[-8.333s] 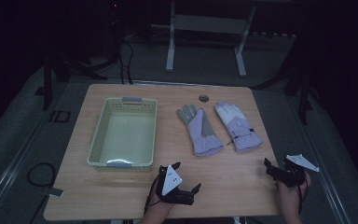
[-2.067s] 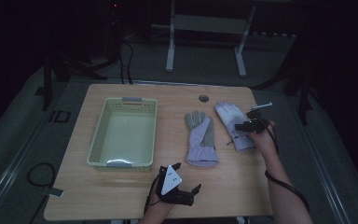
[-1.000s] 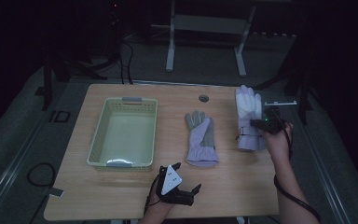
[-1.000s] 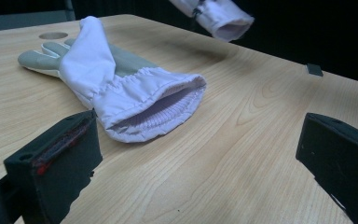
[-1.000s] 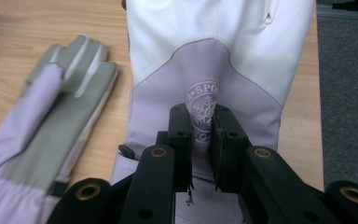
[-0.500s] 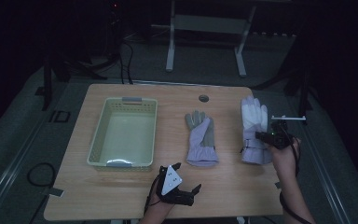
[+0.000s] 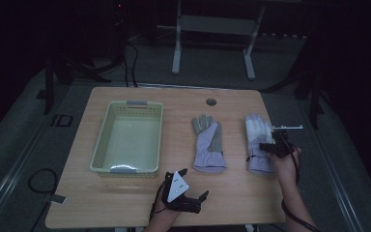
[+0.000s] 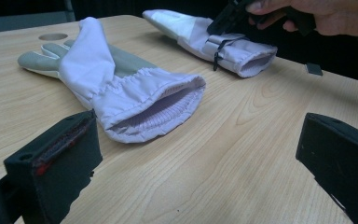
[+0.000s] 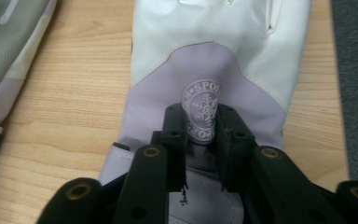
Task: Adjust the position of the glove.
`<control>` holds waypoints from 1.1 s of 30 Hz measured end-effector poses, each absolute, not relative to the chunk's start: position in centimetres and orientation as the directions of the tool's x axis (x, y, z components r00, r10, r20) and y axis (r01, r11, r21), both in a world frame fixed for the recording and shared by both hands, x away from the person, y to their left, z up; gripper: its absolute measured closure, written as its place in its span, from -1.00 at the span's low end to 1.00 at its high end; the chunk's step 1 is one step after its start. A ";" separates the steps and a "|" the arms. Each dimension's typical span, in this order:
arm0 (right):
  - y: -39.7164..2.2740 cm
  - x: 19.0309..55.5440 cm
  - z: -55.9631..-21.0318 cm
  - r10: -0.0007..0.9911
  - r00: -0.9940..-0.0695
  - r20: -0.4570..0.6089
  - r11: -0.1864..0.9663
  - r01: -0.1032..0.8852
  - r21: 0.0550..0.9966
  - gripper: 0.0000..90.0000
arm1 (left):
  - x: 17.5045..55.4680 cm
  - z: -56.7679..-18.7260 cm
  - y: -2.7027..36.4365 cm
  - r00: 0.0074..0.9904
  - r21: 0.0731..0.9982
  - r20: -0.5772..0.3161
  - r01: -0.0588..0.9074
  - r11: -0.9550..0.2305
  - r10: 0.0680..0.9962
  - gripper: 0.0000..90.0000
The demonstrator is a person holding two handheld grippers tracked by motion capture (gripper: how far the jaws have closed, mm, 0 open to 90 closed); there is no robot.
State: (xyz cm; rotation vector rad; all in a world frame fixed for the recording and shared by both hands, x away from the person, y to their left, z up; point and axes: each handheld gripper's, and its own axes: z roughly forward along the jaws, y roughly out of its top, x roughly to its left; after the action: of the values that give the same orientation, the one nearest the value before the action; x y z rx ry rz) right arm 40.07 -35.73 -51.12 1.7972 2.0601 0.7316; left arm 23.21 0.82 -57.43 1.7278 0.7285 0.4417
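Two lilac winter gloves lie flat on the wooden table (image 7: 125, 203). The grey-palmed glove (image 7: 207, 144) (image 8: 121, 88) rests mid-table, its cuff open toward my left gripper (image 7: 186, 195) (image 8: 196, 163). That gripper sits near the front edge, open and holding nothing. The white-backed glove (image 7: 257, 137) (image 9: 223, 46) lies to the right, fingers pointing away. My right gripper (image 7: 275, 147) (image 9: 200, 126) is shut on a pinched fold of this glove at its round snowflake badge. In the left gripper view, the right gripper (image 8: 242, 11) and the person's hand sit over that glove (image 8: 214, 39).
A pale green plastic basket (image 7: 101, 145) stands on the left half of the table. A round cable hole (image 7: 211, 102) is at the back centre. The table's right edge runs close beside the right gripper. A metal stand (image 7: 212, 29) is on the floor beyond.
My right gripper has dragged the white-backed glove toward the near right of the table, and the glove now lies straight. The left gripper and the grey-palmed glove have not moved.
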 end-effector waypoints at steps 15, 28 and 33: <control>-36.9 40.4 -49.0 0.922 -0.387 -0.002 0.301 0.713 0.633 0.11 | 23.2 -57.4 0.8 0.738 0.957 -0.078 0.244 -0.157 0.670 -1.00; -37.9 41.4 -53.0 0.906 -0.417 0.070 0.301 0.753 0.586 0.37 | 23.2 -57.4 0.8 0.737 0.957 -0.084 0.248 -0.153 0.670 -1.00; -37.4 41.2 -53.0 0.916 -0.395 0.072 0.283 0.763 0.581 0.60 | 23.2 -57.4 0.8 0.737 0.957 -0.084 0.248 -0.153 0.670 -1.00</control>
State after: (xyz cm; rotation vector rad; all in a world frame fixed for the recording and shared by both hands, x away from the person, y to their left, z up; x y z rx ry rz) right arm 41.18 -37.43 -53.01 1.5378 2.2792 0.7928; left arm 23.25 0.85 -57.43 1.7276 0.7313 0.4335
